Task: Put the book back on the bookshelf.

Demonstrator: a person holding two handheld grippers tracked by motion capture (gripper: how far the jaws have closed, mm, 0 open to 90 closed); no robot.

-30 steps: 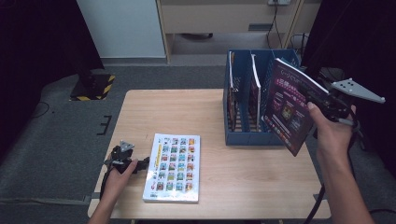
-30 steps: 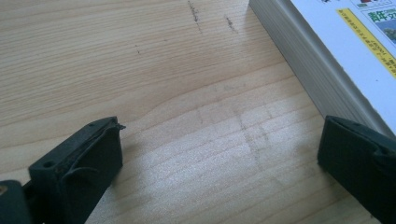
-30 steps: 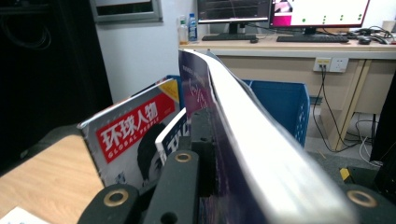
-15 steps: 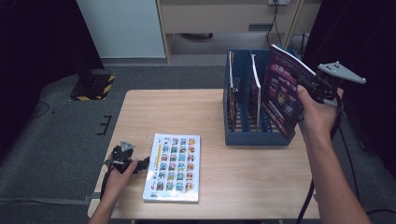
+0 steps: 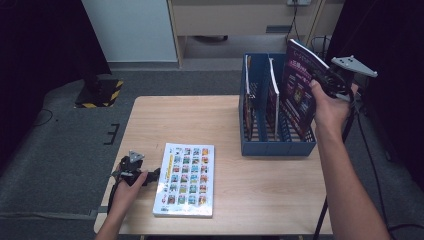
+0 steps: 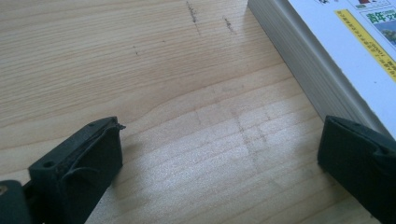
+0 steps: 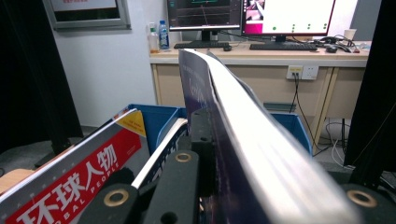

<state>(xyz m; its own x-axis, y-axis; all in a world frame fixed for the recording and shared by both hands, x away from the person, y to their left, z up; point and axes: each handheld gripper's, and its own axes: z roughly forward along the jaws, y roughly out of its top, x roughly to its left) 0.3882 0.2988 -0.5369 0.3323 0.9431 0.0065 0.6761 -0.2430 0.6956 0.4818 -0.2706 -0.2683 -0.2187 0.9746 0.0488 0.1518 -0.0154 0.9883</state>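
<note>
Magazine [image 5: 300,85], pinched in right hand-held gripper [image 5: 327,82], has moved left to upper right of frame, now over blue rack [image 5: 277,145]; ready to slot in. Left hand-held gripper [image 5: 152,175] spread, beside book [image 5: 186,179] on surface [image 5: 200,120]

In the right gripper view, the red-covered magazine [image 7: 70,182] standing in the blue file rack [image 7: 154,116] bears large white Chinese characters "环球人物" with "GLOBAL PEOPLE" in smaller letters beneath them. On the white book [image 6: 345,42] lying on the counter [image 6: 163,93], the left gripper view shows a yellow strip with small dark print and a green heading that seems to read "青年文", too cut off to be sure. The lettering on the purple magazine [image 5: 300,90] above the rack is too small and blurred to read.
</note>
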